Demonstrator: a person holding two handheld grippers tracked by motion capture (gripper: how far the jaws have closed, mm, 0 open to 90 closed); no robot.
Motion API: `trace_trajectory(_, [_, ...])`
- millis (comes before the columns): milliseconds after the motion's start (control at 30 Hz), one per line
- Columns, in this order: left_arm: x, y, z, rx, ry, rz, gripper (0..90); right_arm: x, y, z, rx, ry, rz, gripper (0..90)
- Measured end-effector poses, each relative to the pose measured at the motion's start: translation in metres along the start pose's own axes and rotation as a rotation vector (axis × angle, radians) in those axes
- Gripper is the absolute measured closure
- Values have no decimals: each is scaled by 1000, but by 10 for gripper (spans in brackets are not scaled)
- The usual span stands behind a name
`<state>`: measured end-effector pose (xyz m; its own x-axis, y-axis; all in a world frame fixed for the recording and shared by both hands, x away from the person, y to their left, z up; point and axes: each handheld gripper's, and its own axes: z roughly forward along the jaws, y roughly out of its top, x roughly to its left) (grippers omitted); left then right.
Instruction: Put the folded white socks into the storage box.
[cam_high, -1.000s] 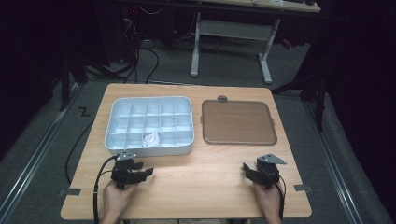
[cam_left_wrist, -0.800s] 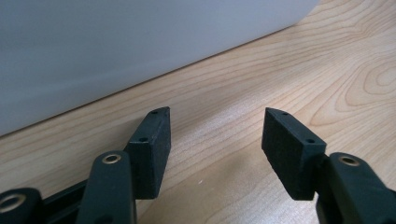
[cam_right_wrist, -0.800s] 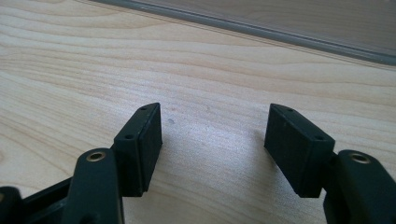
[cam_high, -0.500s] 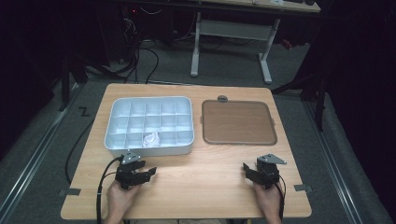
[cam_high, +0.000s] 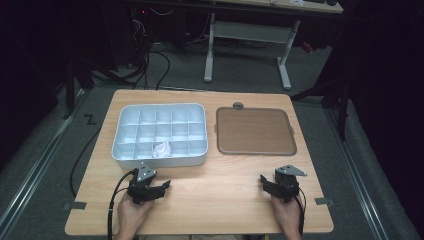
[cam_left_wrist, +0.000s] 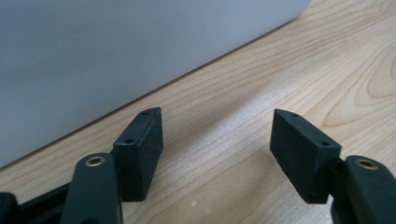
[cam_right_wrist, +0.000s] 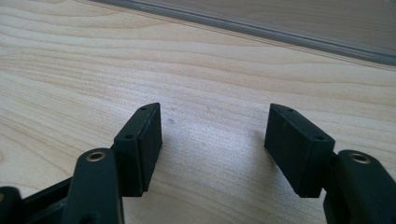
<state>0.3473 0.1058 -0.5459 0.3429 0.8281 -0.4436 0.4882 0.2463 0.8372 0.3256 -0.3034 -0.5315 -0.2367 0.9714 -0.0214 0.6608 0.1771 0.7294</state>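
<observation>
A white compartment tray (cam_high: 131, 150) lies on the left half of the wooden table (cam_high: 220, 195), with a crumpled white scrap (cam_high: 161, 149) in one front compartment. To its right lies a flat brown tray (cam_high: 255, 131). My left gripper (cam_high: 164, 187) rests on the table just in front of the white tray, pointing right. Its jaws have just been opening and stand wide with only bare wood between them (cam_left_wrist: 217, 126); the tray's white wall (cam_left_wrist: 116, 56) rises close ahead. My right gripper (cam_high: 263, 182) rests near the front right, open (cam_right_wrist: 215, 119), with nothing between its fingers.
The brown tray's grey rim (cam_right_wrist: 280, 28) runs across the top of the right gripper view. A small grey round knob (cam_high: 238, 105) sits behind the brown tray. Tape strips (cam_high: 74, 205) mark the table's front corners. A desk frame (cam_high: 247, 30) stands beyond the table.
My left gripper has shifted slightly to the right along the white tray's front. The right hand has stayed put.
</observation>
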Motion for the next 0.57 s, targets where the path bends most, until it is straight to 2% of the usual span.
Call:
trace_trajectory(133, [-4,-4,0,25,-8,57,284,0,0,0,0,0,0,371])
trace_trajectory(567, [-5,-5,0,34,-21,62,240,0,0,0,0,0,0,371])
